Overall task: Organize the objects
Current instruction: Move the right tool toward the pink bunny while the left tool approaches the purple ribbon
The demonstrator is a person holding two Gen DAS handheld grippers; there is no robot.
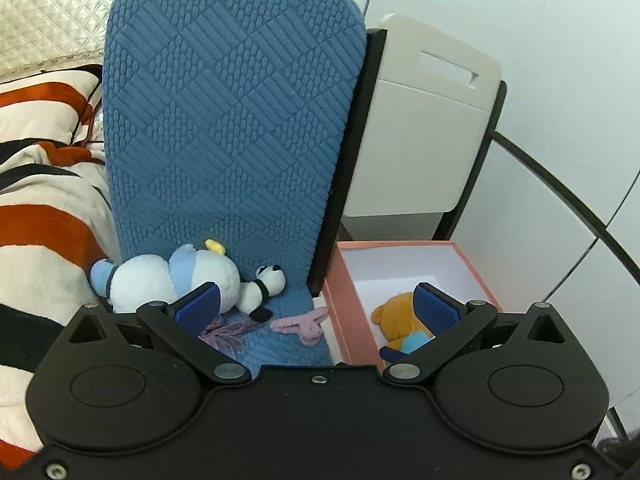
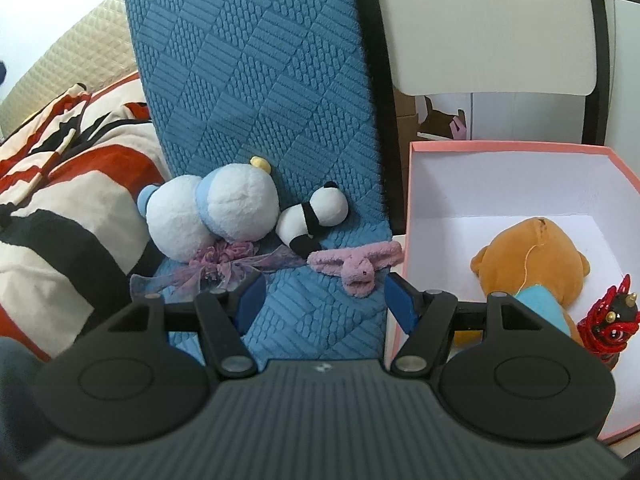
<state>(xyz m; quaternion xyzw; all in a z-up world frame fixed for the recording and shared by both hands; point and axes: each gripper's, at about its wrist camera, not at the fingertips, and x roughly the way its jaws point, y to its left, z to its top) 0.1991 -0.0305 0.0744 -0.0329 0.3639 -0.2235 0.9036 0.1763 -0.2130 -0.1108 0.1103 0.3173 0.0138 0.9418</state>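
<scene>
A pink box (image 2: 404, 208) sits open ahead and right of the right claw (image 2: 324, 300). Inside lie a brown bear (image 2: 528, 256) and a red toy (image 2: 608, 320). Ahead on the left lie a white-blue plush (image 2: 212, 212), a panda (image 2: 312, 216), a purple bow (image 2: 224, 260) and a pink band (image 2: 356, 266).

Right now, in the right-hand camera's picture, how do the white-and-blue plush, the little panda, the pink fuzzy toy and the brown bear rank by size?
1. white-and-blue plush
2. brown bear, though it lies nearer the camera and the gripper hides part of it, so its place against the first is unsure
3. panda and pink fuzzy toy: too alike to rank
</scene>
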